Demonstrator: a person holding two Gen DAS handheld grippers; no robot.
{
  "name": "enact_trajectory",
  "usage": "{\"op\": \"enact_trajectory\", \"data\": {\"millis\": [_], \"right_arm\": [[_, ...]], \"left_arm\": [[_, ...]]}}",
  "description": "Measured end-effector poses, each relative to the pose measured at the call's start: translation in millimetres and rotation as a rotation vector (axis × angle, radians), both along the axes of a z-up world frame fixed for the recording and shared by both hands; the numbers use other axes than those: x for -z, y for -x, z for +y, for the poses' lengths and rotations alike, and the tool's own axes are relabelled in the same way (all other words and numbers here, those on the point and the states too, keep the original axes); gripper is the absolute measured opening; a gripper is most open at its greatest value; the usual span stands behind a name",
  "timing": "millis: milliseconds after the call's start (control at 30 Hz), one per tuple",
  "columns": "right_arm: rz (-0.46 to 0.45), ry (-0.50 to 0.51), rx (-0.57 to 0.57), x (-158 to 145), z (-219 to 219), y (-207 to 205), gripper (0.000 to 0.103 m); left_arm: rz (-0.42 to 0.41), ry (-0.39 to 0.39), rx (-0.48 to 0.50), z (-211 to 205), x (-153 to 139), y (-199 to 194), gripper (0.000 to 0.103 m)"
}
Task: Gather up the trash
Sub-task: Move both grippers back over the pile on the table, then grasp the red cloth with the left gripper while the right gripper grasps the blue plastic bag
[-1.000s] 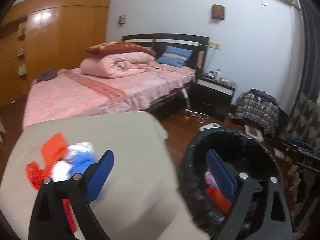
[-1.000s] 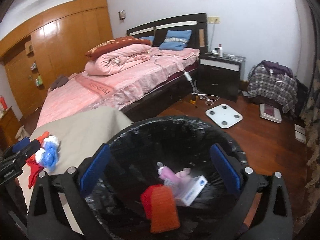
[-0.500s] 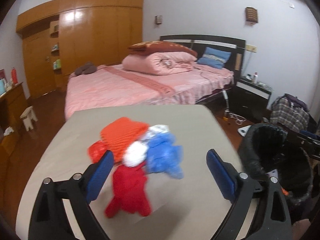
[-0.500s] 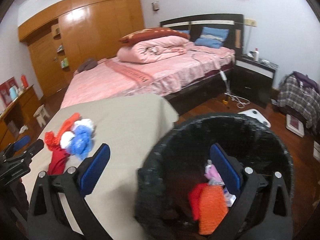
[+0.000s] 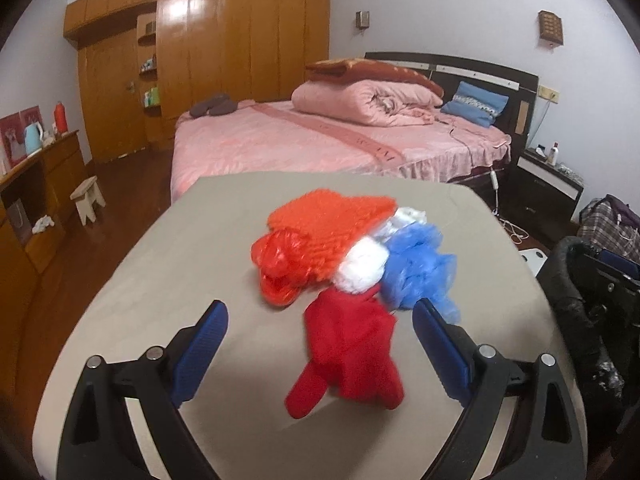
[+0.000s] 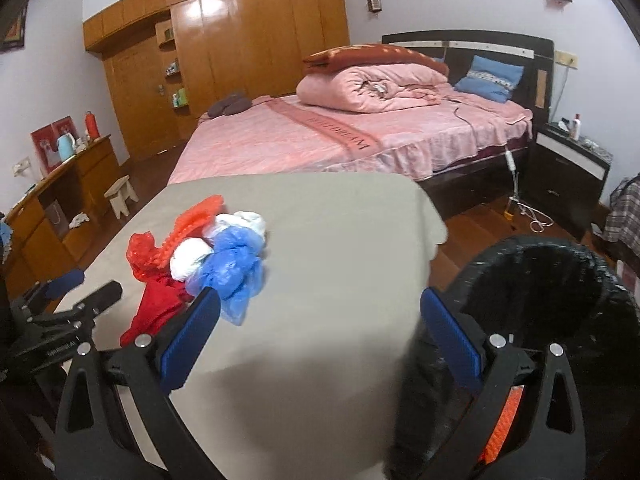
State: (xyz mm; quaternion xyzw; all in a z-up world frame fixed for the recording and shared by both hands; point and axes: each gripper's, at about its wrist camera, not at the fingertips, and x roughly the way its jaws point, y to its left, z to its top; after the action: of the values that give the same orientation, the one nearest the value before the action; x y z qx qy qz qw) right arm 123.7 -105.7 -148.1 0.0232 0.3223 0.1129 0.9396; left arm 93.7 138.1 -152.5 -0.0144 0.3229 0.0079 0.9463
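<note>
A pile of trash lies on the beige table (image 5: 200,248): an orange mesh piece (image 5: 332,220), a red plastic bag (image 5: 280,268), a white wad (image 5: 362,266), a blue plastic bag (image 5: 418,268) and a dark red cloth (image 5: 350,350). My left gripper (image 5: 320,340) is open and empty, its fingers either side of the red cloth. My right gripper (image 6: 320,332) is open and empty over the table's right part; the pile (image 6: 224,256) is to its left. The black-lined trash bin (image 6: 552,300) stands at the table's right edge, with an orange piece (image 6: 506,424) inside.
A pink bed (image 5: 320,140) stands beyond the table, a black nightstand (image 6: 568,168) to its right. A wooden wardrobe (image 5: 220,60) lines the back wall. A desk (image 5: 32,200) and small stool (image 5: 88,198) stand at left. The left gripper (image 6: 60,320) shows in the right wrist view.
Both grippers have swung left, away from the bin and toward the table. The left gripper now faces the trash pile up close; the bin has slid to the right edge of both views.
</note>
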Motion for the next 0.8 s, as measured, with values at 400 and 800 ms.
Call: {"op": "enact_trajectory", "data": {"millis": [400, 800], "right_arm": [[0.045, 0.01, -0.017, 25.8, 9.3, -19.2, 0.097], [0.056, 0.022, -0.02, 31.0, 9.7, -24.4, 0.097]], "left_arm": [[0.113, 0.048, 0.016, -7.5, 41.1, -33.5, 0.084], [0.203, 0.077, 0.062, -17.4, 58.5, -45.4, 0.029]]}}
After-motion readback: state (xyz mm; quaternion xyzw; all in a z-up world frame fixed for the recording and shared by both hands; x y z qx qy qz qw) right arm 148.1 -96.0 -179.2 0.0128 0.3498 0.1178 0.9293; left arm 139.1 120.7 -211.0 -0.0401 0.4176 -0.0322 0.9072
